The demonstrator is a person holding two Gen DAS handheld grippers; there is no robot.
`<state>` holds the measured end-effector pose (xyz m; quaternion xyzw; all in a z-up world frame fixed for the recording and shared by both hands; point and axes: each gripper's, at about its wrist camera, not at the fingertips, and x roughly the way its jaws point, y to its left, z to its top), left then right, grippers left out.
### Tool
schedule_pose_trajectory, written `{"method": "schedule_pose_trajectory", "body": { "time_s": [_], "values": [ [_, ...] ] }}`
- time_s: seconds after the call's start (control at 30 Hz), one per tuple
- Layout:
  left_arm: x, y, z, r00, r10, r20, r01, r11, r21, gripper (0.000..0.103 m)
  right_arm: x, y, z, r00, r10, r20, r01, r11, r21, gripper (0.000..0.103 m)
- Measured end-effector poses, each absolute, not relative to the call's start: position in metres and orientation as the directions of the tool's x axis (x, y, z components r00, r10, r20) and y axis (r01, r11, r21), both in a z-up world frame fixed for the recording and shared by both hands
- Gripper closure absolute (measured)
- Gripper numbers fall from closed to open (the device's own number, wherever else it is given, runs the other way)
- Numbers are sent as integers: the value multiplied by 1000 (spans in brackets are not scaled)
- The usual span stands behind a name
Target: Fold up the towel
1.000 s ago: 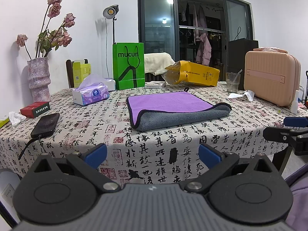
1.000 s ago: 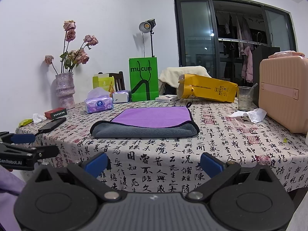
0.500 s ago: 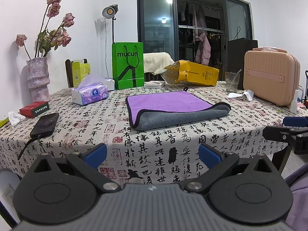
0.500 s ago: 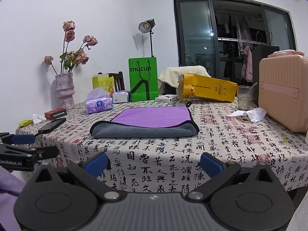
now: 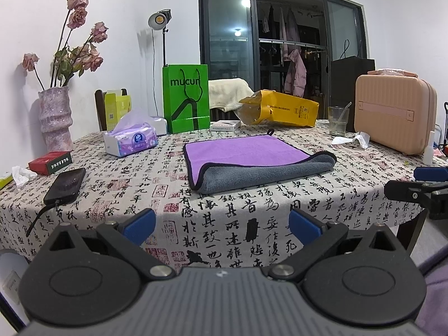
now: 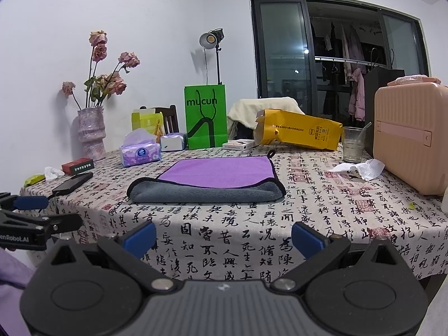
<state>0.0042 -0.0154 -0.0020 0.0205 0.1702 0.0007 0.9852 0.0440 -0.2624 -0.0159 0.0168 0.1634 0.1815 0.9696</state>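
While both tools hang back off the near edge of the table [image 5: 117,184], a purple-and-grey towel [image 5: 252,156] lies folded once at the centre of the calligraphy-print cloth, purple face up, its rounded grey fold toward the near side and a small hanging loop at its far edge. The left hand-held gripper [image 5: 221,224] is spread wide and holds nothing; the right hand-held gripper [image 6: 222,236] is likewise spread and empty, well apart from the fabric. Any further fold would seem to call for a long reach across bare cloth. The risks, judging from the layout: pinching only the top purple layer would peel the fold open rather than double it, and the thick pile could slip from the blue pads. Catching the tablecloth along with the towel would drag it, disturbing the phone [image 5: 65,184] near the left edge or the drinking glass [image 6: 353,144] and crumpled tissue [image 6: 361,168] at far right.
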Motion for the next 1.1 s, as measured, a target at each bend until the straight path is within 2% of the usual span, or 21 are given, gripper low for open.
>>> {"method": "schedule_pose_trajectory", "body": {
  "time_s": [0.47, 1.1],
  "values": [
    [35, -5, -1, 942, 43, -331, -38, 999, 23, 0, 79, -279, -21, 894, 315, -317, -301, 949, 94, 0],
    [105, 9, -14, 908, 99, -407, -105, 994, 7, 0, 142, -277, -38, 876, 313, -366, -299, 949, 97, 1]
  ]
}}
